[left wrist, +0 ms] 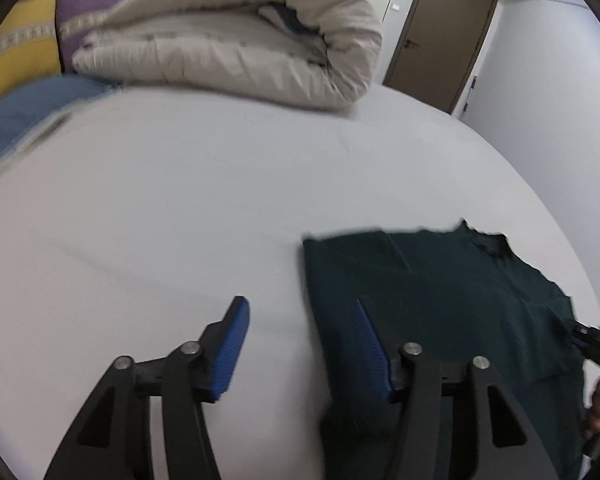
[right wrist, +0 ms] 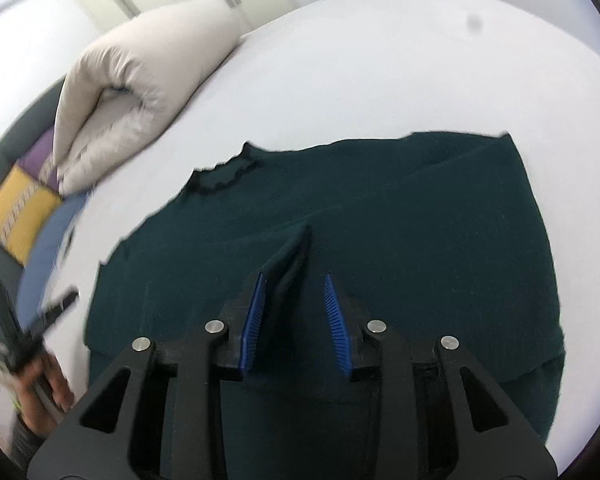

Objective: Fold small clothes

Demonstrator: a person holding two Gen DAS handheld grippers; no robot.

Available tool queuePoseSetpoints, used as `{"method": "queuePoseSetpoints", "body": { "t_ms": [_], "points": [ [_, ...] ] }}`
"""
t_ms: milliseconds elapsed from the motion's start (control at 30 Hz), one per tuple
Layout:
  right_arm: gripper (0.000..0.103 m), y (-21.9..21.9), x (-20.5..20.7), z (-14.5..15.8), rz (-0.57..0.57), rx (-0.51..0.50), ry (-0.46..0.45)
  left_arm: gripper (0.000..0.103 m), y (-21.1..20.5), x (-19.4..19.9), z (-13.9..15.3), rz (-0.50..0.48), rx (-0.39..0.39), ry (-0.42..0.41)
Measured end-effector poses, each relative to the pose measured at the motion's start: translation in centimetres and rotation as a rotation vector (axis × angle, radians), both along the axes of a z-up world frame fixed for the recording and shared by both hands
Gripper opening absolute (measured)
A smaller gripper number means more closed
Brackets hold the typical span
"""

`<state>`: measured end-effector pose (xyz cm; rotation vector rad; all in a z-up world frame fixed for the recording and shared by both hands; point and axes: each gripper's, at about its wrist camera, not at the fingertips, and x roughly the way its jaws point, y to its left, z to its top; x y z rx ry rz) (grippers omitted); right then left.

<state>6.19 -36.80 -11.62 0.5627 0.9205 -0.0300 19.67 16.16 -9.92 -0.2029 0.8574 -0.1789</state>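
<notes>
A dark green shirt [left wrist: 440, 288] lies flat on the white bed [left wrist: 180, 200], its collar toward the far side. My left gripper [left wrist: 300, 308] is open and empty, straddling the shirt's left edge: one finger over the bare sheet, the other over the cloth. In the right wrist view the same shirt [right wrist: 380, 216] fills the middle, collar at upper left. My right gripper [right wrist: 296, 276] is open just above the shirt, with a raised fold of the fabric [right wrist: 292, 256] standing against its left pad. The right gripper also shows in the left wrist view [left wrist: 592, 340] at the shirt's right edge.
A rolled beige duvet [left wrist: 236, 40] lies at the far end of the bed, also in the right wrist view [right wrist: 140, 80]. Yellow and purple cushions [left wrist: 24, 48] and blue fabric [left wrist: 24, 116] lie at the left. A brown door [left wrist: 440, 36] stands beyond the bed.
</notes>
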Motion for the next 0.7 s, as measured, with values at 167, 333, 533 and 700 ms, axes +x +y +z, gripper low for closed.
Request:
{"method": "queuePoseSetpoints", "body": {
  "t_ms": [167,333,533,700],
  "points": [
    [0.031,-0.8,-0.7,-0.1,-0.067,0.007,-0.006,0.057,-2.8,-1.1,-1.5,-0.078,0.143,0.051],
    [0.031,-2.3,-1.4,-0.5,-0.121,0.117,-0.015,0.059,-2.6,-1.4,-3.1,-0.084,0.122,0.078],
    [0.031,2.8,1.6,-2.1,0.081,-0.037,0.095,0.061,-2.9,-1.1,-3.3,-0.099,0.152,0.073],
    [0.007,3.4,1.5,-1.4,0.083,-0.127,0.096,0.062,-2.9,-1.6,-3.4,-0.105,0.154,0.068]
  ]
}}
